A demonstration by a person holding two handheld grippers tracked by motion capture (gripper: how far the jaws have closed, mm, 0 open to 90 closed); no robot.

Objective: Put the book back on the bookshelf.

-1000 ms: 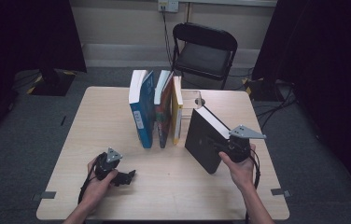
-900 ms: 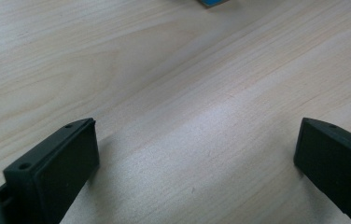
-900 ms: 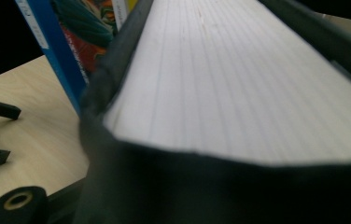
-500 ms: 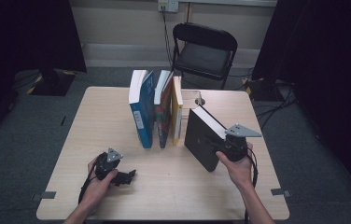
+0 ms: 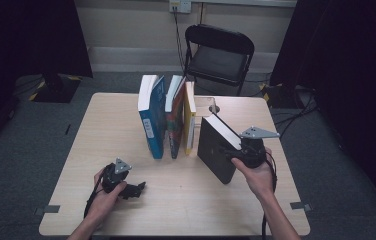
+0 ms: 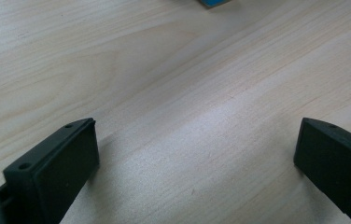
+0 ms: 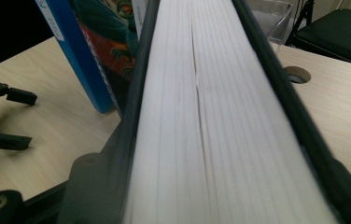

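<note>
Standing tilted at centre right of the high view: one black book, white page edge turned up and to the right, its lower corner on the table, leaning toward the right gripper.

Right gripper: held in the person's right hand, lower right of the high view, grey three-cornered plate on top. Its jaws have just been opening, with the black book between them. In the right gripper view the page edge runs up the middle of the frame with a dark jaw along each cover; whether the pads still press on the covers cannot be told.

Left gripper: held in the left hand, lower left of the high view, low over the table. In the left gripper view its jaws stand wide apart, bare wood between them, nothing held.

Row of upright books, centre of the high view, just left of the black book:
- blue book, leftmost, leaning slightly;
- patterned book, middle;
- yellow book, rightmost, nearest the black book, a gap between the two.

Clear stand: behind the yellow book, upper centre.

Round hole in the table, beside the stand.

Black chair: beyond the far table edge, top centre.
</note>
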